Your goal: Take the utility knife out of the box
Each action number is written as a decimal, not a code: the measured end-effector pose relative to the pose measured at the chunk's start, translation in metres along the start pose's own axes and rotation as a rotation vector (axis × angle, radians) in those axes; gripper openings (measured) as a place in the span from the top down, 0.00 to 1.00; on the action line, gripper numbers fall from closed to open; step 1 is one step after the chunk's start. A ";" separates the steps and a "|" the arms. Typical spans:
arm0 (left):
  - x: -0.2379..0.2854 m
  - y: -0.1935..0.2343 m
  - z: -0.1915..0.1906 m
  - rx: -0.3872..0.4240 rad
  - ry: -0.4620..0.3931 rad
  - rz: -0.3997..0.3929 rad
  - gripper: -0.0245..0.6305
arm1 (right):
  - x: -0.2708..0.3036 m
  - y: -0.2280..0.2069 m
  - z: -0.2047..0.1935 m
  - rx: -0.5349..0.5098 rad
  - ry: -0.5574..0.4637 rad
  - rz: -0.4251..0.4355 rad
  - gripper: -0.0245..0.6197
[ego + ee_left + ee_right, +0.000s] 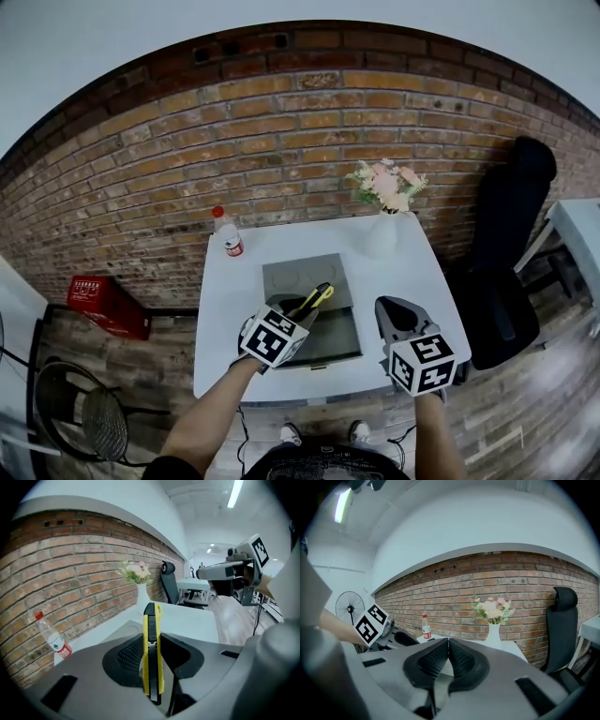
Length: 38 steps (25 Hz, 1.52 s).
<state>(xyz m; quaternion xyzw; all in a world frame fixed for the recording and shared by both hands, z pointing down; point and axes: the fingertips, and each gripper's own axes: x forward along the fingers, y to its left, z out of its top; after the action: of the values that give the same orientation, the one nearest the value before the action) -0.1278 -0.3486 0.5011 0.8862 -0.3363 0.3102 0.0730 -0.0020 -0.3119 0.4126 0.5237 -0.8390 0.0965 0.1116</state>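
Firmly, ribbed pads (127,656) of left gripper (151,638) pinch slim yellow utility knife (153,660).

**Little print, none of it legible**

The plastic bottle (228,236) at the far left corner of the desk (412,272) wears a red label with white print and a small green mark. It shows best in the left gripper view, but the characters are too small and blurred to read. The red crate (106,305) on the floor (159,361) beside the desk carries white lettering along its upper side, also too small to make out. The two marker cubes, one (273,336) and the other (420,363), bear black-and-white square code patterns, not letters or numbers. The yellow utility knife (152,653) shows no print clear enough to read.
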 end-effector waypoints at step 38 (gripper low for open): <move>-0.181 0.079 0.027 -0.329 -0.497 0.543 0.77 | 0.009 -0.010 0.051 -0.037 -0.136 0.075 0.93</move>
<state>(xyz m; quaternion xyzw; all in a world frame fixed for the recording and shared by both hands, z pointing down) -0.2697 -0.3182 0.3647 0.7896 -0.6109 0.0368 0.0456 -0.0017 -0.3386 0.3666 0.4951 -0.8653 0.0492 0.0600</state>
